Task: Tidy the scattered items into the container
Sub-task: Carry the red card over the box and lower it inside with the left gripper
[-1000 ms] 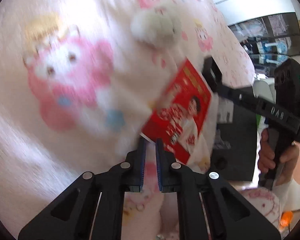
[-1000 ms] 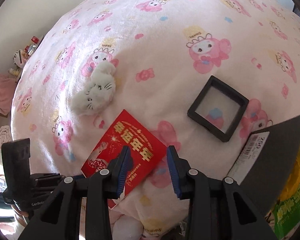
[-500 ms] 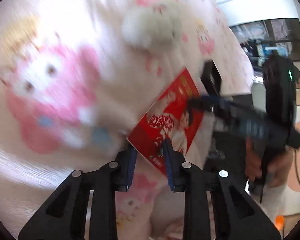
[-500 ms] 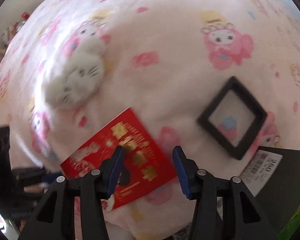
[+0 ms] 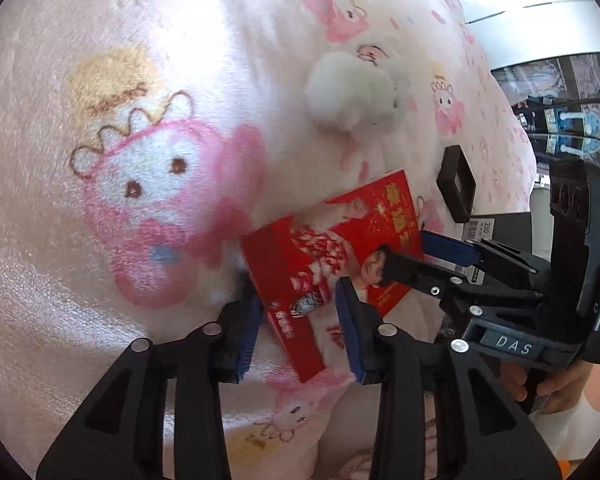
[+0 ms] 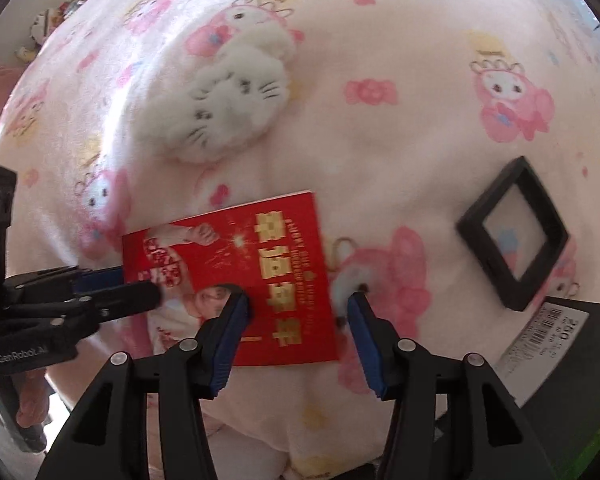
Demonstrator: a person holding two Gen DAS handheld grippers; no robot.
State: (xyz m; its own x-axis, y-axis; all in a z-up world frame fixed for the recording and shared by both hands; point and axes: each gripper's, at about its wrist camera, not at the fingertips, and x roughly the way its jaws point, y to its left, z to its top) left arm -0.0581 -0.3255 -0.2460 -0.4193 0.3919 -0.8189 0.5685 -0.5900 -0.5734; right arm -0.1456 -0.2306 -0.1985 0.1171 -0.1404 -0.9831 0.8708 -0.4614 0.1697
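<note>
From the left wrist camera, the left gripper (image 5: 300,312) stands with its jaws parted moderately, blue pads on black plastic arms, straddling the near corner of the red envelope (image 5: 332,256). Whether the pads touch the paper cannot be told. The envelope is a flat, glossy red rectangle printed with a child's figure and gold characters, lying tilted on a fleecy pink blanket (image 5: 100,260) patterned with cartoon rabbits. Beyond it sits a fluffy white plush toy (image 5: 350,94), rounded and soft. To the right lies a small black square frame (image 5: 456,184), seen edge-on. The right gripper (image 5: 424,252) reaches in from the right, its black finger over the envelope's far end and its blue pad just past the edge.

From the right wrist camera, the right gripper (image 6: 300,320) is spread wide, its blue pads on either side of the envelope's (image 6: 284,280) right half with gold characters between them; the left-side fingertip rests on the paper. The left gripper (image 6: 112,284) meets the envelope's left edge. The plush toy (image 6: 228,108) shows a whiskered cat face. The black frame (image 6: 512,232) has a clear centre, and just beside it lies the dark container (image 6: 572,360) with a white barcode label at its corner.
</note>
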